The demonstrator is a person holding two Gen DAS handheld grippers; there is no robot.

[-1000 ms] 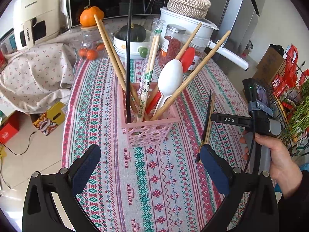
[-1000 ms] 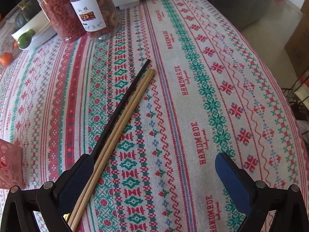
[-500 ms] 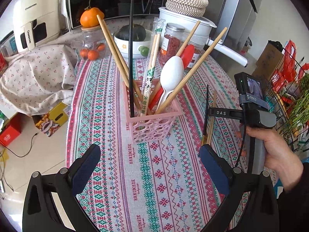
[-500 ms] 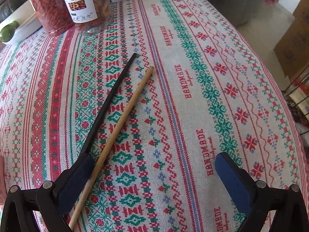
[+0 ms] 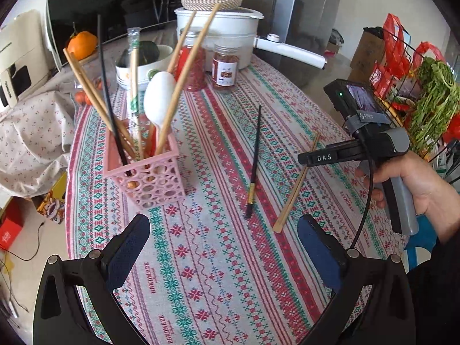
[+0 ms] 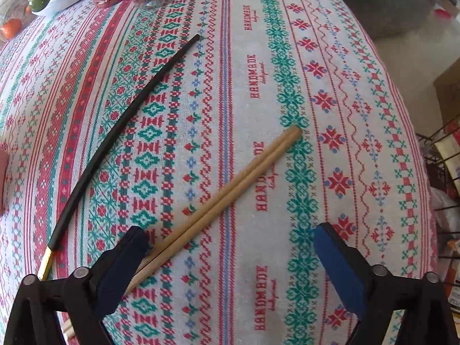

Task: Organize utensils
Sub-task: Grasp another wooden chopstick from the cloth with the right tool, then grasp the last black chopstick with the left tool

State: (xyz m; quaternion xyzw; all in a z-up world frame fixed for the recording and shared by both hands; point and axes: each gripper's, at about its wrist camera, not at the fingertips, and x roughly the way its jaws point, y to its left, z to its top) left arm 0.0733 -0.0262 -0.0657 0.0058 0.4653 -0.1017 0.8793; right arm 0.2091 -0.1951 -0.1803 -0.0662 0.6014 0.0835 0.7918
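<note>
My right tool (image 6: 227, 247) is closing over the wooden chopsticks (image 6: 230, 189), whose near ends lie between its pads, against the left one, not yet gripped. They run from near left to far right on the worktop (image 6: 359, 92). My left tool (image 5: 224, 241) hangs wide, empty.

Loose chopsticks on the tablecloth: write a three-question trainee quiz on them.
1. True or false: the black chopstick lies inside the pink basket.
2. Which loose utensils lie between the right gripper fingers? A black chopstick; B wooden chopsticks; C white spoon.
3. Fill in: the left gripper holds ____.

Key: 1 false; 2 B, with jaws closing but not yet pressing; 3 nothing.
</note>
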